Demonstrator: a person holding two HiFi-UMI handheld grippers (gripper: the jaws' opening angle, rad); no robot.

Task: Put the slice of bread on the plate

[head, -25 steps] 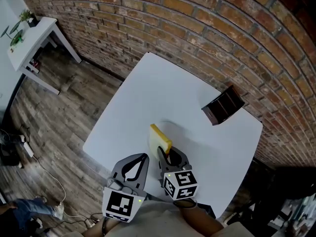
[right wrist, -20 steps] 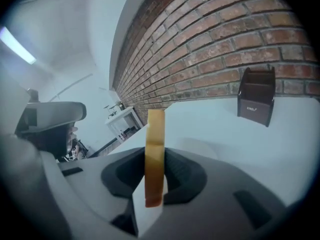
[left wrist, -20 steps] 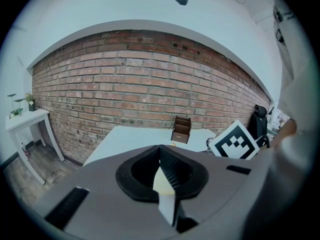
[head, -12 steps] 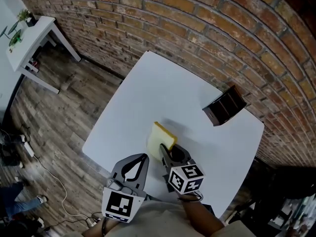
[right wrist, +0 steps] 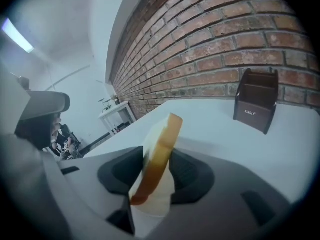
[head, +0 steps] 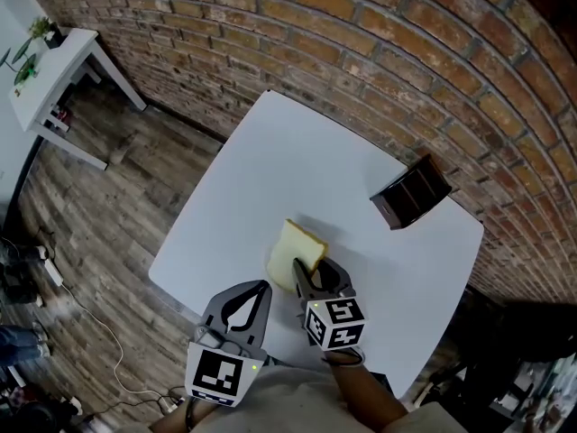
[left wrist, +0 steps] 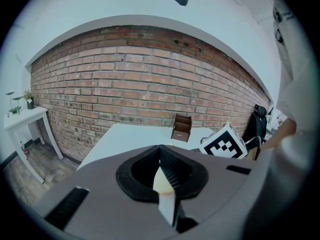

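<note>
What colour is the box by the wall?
The box: dark brown, clearest in the right gripper view.

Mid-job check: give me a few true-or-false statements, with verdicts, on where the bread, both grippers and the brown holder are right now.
1. The bread slice stands between the jaws of the right gripper. True; those jaws are opening.
2. The left gripper holds the bread. False: its jaws are together with nothing between them.
3. The brown holder lies on the floor. False: it stands on the white table, at the edge nearest the brick wall.
4. A small white side table stands apart from the white table, by the wall. True.
</note>
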